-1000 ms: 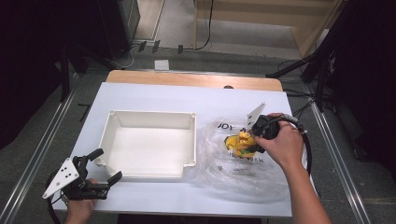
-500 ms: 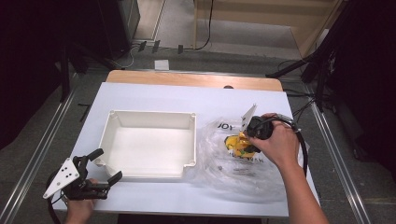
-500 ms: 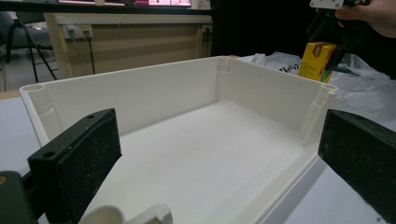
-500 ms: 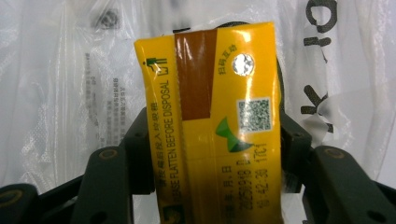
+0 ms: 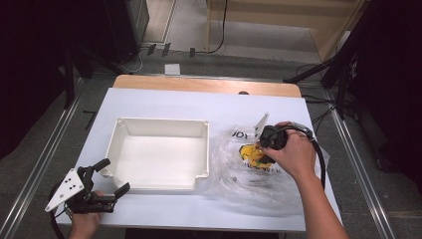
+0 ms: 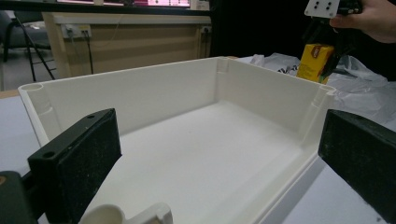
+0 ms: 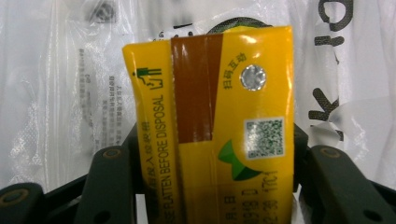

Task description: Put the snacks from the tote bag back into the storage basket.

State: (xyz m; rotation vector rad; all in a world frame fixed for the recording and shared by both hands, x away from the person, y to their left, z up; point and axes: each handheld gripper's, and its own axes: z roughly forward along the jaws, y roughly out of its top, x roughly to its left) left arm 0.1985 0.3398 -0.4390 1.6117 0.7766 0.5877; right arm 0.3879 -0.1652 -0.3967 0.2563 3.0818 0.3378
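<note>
A yellow drink carton (image 7: 219, 130) with a brown stripe and a QR code stands between the jaws of my right gripper (image 7: 219, 179), which is shut on it. From above, the carton (image 5: 251, 153) hangs just over a crumpled clear plastic bag (image 5: 249, 184) on the right of the table, under the right gripper (image 5: 260, 149). A white, empty plastic tray (image 5: 161, 121) sits left of the bag. My left gripper (image 5: 115, 175) rests open at the tray's near left corner. Its own view looks across the tray (image 6: 140, 88) toward the carton (image 6: 315, 60).
The white tabletop (image 5: 164, 102) ends in a wooden strip (image 5: 209, 85) at the far side. Cables and dark stands lie on the floor beyond and to the right. The bag (image 6: 373, 93) bears black printed lettering.
My right gripper has shifted a little to the left over the bag, carrying the carton with it. The left gripper has stayed put.
</note>
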